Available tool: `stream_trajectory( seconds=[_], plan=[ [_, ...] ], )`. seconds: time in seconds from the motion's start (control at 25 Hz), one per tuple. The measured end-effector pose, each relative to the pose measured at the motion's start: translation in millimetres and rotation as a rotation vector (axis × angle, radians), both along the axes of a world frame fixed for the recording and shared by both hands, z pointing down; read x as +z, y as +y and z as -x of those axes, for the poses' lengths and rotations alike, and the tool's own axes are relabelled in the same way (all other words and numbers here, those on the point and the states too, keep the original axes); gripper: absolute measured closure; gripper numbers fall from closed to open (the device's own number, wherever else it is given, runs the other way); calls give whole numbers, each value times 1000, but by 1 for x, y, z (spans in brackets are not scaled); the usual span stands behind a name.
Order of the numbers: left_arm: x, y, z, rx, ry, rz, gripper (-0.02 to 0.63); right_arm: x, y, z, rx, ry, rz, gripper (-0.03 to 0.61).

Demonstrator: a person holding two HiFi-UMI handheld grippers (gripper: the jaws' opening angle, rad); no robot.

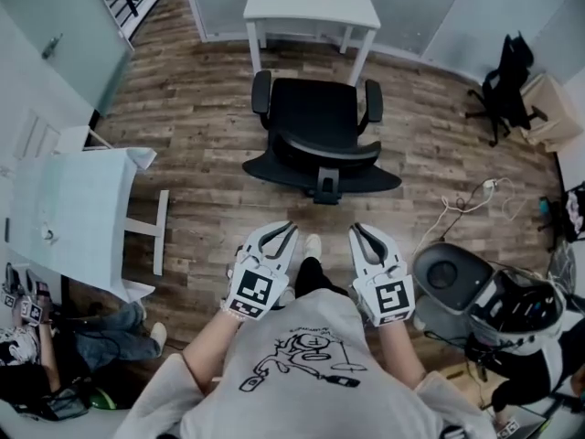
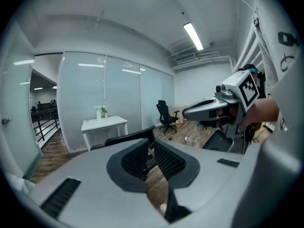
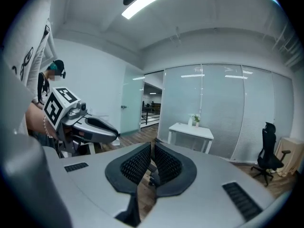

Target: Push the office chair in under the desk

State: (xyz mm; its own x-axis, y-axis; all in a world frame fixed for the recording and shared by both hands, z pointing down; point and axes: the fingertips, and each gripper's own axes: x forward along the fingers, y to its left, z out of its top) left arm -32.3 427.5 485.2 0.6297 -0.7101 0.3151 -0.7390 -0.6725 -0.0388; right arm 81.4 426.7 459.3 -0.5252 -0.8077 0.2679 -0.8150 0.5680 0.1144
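Observation:
A black office chair [image 1: 315,135] stands on the wood floor, pulled out from the white desk [image 1: 311,3] at the far wall, its back toward me. My left gripper [image 1: 285,230] and right gripper [image 1: 358,230] are held side by side close to my body, short of the chair and not touching it. Both are shut with nothing between their pads. The left gripper view looks over its jaws [image 2: 151,158] at the chair's backrest [image 2: 130,137] and the desk [image 2: 104,124]. The right gripper view shows the desk [image 3: 190,129] beyond its jaws [image 3: 151,167].
A white table [image 1: 82,208] stands at the left, with a seated person [image 1: 55,337] below it. A grey round-topped machine [image 1: 452,277] and loose cables [image 1: 466,204] lie at the right. A second black chair [image 1: 507,85] stands at the far right. Glass partitions line the back.

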Motion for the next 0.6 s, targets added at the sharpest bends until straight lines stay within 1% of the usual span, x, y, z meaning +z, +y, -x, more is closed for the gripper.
stream_trajectory(
  seconds=[0.12,0.16,0.24,0.32,0.4,0.48,0.6],
  plan=[
    [32,-21,-3,41,-145,-4,512,22,-19,-7,-20,76,30,537],
    [44,-28,-3,53,-198,-10,496,30,-25,-11,-26,110,37,537],
    [67,-41,-3,72,-309,-24,484,46,-38,-17,-42,184,47,535],
    [91,-54,-3,95,-429,-35,468,63,-52,-22,-59,235,63,523],
    [114,-65,-3,128,-549,-47,445,83,-64,-26,-83,291,89,463],
    [134,-78,-2,163,-655,-60,432,106,-75,-31,-117,393,112,411],
    [159,-100,2,205,-782,-75,416,137,-91,-37,-185,575,120,382]
  ],
)
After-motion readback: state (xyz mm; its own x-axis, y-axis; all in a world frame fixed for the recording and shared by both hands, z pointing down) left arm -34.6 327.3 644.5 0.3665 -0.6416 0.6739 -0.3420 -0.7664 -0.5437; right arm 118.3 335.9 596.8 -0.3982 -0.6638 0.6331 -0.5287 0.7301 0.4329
